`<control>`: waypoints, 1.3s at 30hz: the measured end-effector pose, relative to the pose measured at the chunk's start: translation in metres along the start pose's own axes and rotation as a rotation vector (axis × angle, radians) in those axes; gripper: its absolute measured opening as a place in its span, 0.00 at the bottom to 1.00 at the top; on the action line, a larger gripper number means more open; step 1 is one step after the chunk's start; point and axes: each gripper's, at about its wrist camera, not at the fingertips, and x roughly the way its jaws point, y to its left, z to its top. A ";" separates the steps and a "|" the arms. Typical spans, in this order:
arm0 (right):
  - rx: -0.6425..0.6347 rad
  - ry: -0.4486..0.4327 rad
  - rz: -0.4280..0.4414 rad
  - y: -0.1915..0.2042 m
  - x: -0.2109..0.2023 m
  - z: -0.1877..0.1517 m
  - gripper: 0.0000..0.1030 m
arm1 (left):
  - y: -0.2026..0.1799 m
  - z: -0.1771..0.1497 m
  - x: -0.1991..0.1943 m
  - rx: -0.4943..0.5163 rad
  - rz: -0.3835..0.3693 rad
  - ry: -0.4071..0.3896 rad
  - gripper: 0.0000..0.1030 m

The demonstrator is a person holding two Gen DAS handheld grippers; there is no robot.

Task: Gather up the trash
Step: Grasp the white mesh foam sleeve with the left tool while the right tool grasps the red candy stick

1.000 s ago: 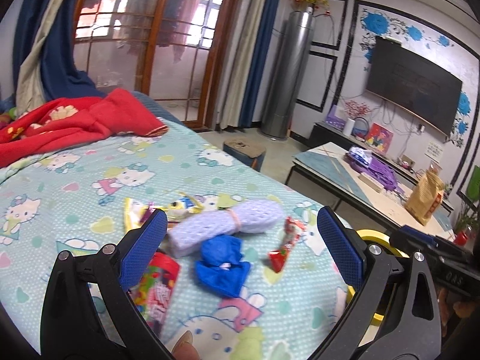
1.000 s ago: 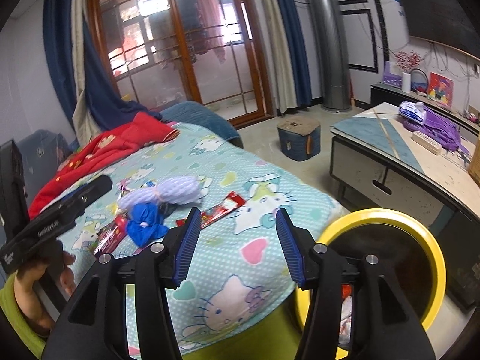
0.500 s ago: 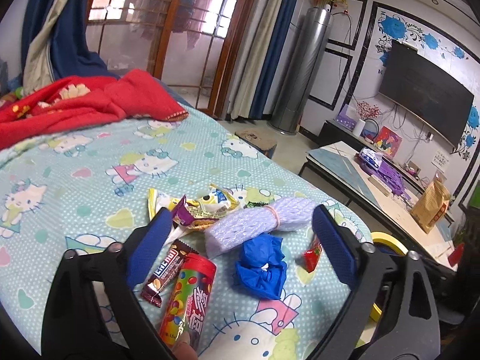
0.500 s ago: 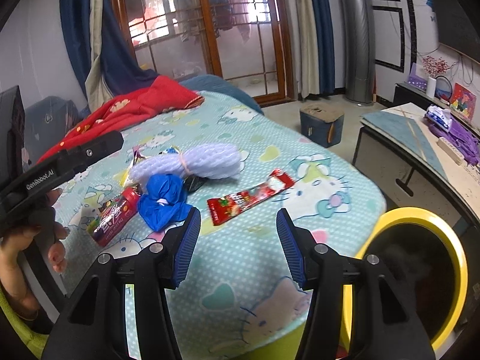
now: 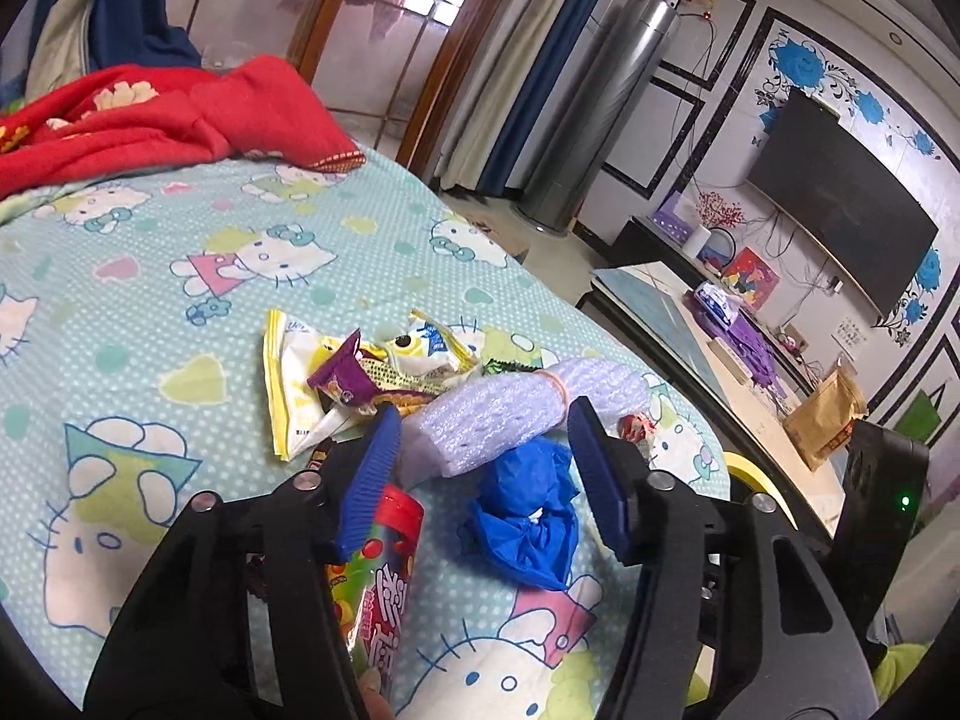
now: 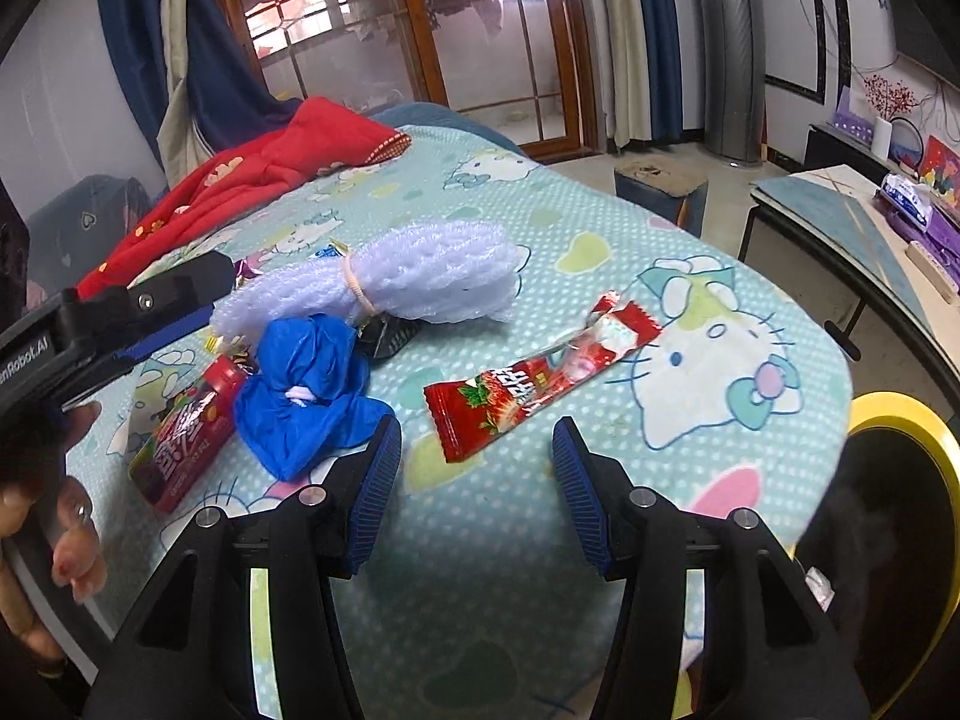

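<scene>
Trash lies on a Hello Kitty bedspread (image 5: 150,276). My left gripper (image 5: 483,474) is open, its jaws either side of a white foam-net roll (image 5: 510,414) and a crumpled blue bag (image 5: 528,516). A red candy tube (image 5: 378,576) lies under its left finger. Yellow and purple snack wrappers (image 5: 354,378) lie beyond. My right gripper (image 6: 474,480) is open and empty, just short of a red strawberry wrapper (image 6: 540,378). The foam roll (image 6: 396,282), blue bag (image 6: 306,384) and candy tube (image 6: 186,438) lie to its left. A yellow-rimmed trash bin (image 6: 900,492) stands at the bed's right edge.
A red blanket (image 5: 150,114) lies at the far end of the bed. A low table (image 6: 852,228) with purple items stands to the right, with a small stool (image 6: 660,186) on the floor beyond the bed. A TV (image 5: 840,204) hangs on the wall.
Both grippers have moved forward and down toward the trash. The left one now straddles the foam roll and blue bag. The right one has come close to the strawberry wrapper.
</scene>
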 end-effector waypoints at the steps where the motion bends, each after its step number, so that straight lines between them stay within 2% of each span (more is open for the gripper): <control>1: 0.004 0.003 0.001 0.000 0.003 0.001 0.49 | 0.001 0.000 0.001 -0.002 -0.002 0.004 0.44; 6: 0.025 0.020 -0.009 -0.001 0.014 0.003 0.49 | 0.003 -0.003 0.005 -0.007 -0.004 0.020 0.33; 8: 0.035 0.021 -0.008 -0.003 0.017 0.003 0.49 | 0.002 -0.003 0.006 -0.006 -0.007 0.027 0.25; 10: 0.042 0.018 -0.008 -0.004 0.018 0.004 0.48 | 0.003 -0.004 0.006 -0.004 -0.006 0.032 0.23; 13: 0.048 0.013 -0.020 -0.008 0.018 0.003 0.37 | 0.002 -0.005 0.006 0.000 -0.011 0.038 0.22; 15: 0.057 0.011 -0.024 -0.012 0.018 0.002 0.26 | 0.001 -0.006 0.006 0.003 -0.012 0.040 0.21; 19: 0.095 0.008 -0.016 -0.024 0.015 -0.001 0.15 | -0.002 -0.007 0.005 0.018 -0.018 0.044 0.19; 31: 0.124 -0.017 -0.013 -0.034 -0.004 -0.016 0.13 | -0.015 -0.006 -0.006 0.050 -0.049 0.019 0.16; 39: 0.111 -0.034 -0.015 -0.031 -0.016 -0.022 0.13 | -0.025 -0.003 -0.026 0.061 -0.067 -0.047 0.13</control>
